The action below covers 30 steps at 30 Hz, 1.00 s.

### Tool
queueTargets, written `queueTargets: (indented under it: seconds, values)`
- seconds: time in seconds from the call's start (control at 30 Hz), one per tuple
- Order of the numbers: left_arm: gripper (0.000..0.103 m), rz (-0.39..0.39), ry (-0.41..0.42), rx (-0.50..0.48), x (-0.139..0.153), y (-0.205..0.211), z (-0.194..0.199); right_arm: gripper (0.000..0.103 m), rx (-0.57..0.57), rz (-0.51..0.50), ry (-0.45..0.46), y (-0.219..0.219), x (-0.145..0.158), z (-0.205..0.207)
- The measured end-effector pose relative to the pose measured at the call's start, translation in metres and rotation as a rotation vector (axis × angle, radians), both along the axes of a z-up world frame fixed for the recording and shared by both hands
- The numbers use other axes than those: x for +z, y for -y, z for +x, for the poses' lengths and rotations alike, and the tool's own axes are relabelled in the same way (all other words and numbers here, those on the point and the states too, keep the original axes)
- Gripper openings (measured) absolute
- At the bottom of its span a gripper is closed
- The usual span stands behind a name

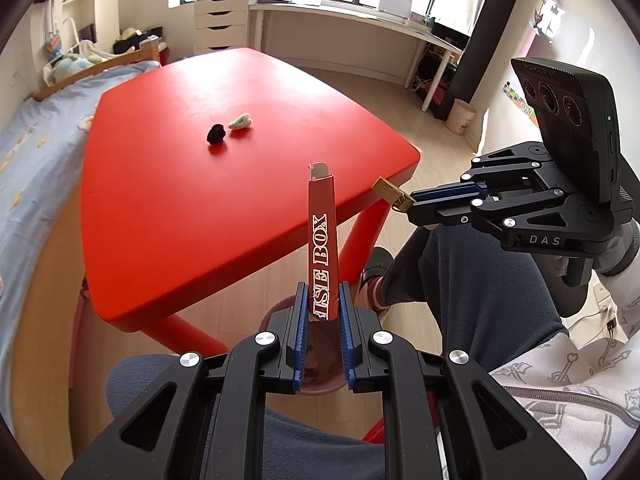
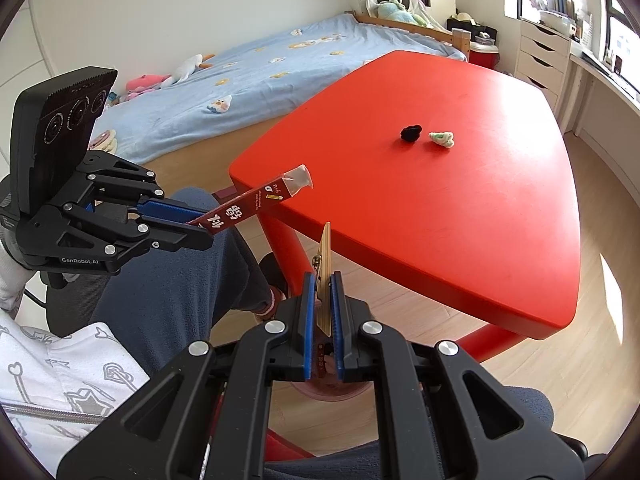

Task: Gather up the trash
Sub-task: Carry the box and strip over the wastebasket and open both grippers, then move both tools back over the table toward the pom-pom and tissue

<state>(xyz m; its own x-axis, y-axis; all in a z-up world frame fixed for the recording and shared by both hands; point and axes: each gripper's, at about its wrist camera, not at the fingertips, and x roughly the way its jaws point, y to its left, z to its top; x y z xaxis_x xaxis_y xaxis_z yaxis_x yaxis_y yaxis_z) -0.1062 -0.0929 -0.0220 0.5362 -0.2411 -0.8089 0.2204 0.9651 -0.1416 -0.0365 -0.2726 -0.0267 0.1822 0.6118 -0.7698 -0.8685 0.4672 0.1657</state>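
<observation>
My left gripper (image 1: 323,300) is shut on a flattened red box (image 1: 321,240) lettered "BOX", held upright off the near corner of the red table (image 1: 180,200); it also shows in the right wrist view (image 2: 248,210). My right gripper (image 2: 322,292) is shut on a wooden clothespin (image 2: 325,276), seen in the left wrist view (image 1: 394,196) too. A black crumpled scrap (image 1: 216,134) and a white-green wad (image 1: 240,121) lie on the table. A pinkish bin (image 1: 320,368) sits on the floor under the grippers.
A bed with a blue sheet (image 2: 260,68) runs along the table's far side. A white drawer unit (image 1: 220,24) and long desk (image 1: 360,20) stand under the window. A small white bin (image 1: 460,116) stands by the desk. My knees (image 2: 192,272) are below the grippers.
</observation>
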Motion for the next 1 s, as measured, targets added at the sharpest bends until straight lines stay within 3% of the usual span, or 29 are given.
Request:
queueTargets:
  seconds: [0.13, 0.17, 0.2, 0.23, 0.27, 0.3, 0.33, 0.47, 1.0]
  values:
    - [0.018, 0.009, -0.005, -0.011, -0.002, 0.002, 0.001, 0.013, 0.012, 0.003, -0.014, -0.001, -0.002, 0.000]
    - [0.029, 0.014, -0.007, -0.008, -0.003, 0.002, 0.001, 0.036, 0.009, -0.002, -0.011, -0.001, -0.002, 0.000]
    - [0.050, 0.015, -0.004, -0.001, -0.003, 0.002, 0.002, 0.053, 0.003, -0.002, -0.009, 0.000, -0.003, 0.001]
    - [0.061, 0.011, 0.005, 0.015, -0.003, 0.000, 0.002, 0.075, -0.007, 0.005, -0.007, 0.003, -0.003, 0.004]
    - [0.077, 0.001, 0.013, 0.030, -0.003, -0.003, 0.001, 0.082, -0.016, 0.014, -0.007, 0.004, -0.003, 0.004]
    - [0.087, -0.004, 0.018, 0.047, -0.003, -0.005, 0.002, 0.086, -0.025, 0.014, -0.011, 0.004, -0.003, 0.006]
    - [0.089, -0.001, 0.023, 0.062, -0.003, -0.007, 0.002, 0.094, -0.035, 0.010, -0.010, 0.005, -0.004, 0.007]
    - [0.095, 0.007, 0.021, 0.082, -0.004, -0.010, 0.003, 0.099, -0.058, 0.004, -0.023, 0.009, -0.006, 0.011]
    - [0.095, -0.008, 0.014, 0.103, -0.006, -0.017, 0.008, 0.100, -0.069, -0.010, -0.057, 0.008, -0.013, 0.013]
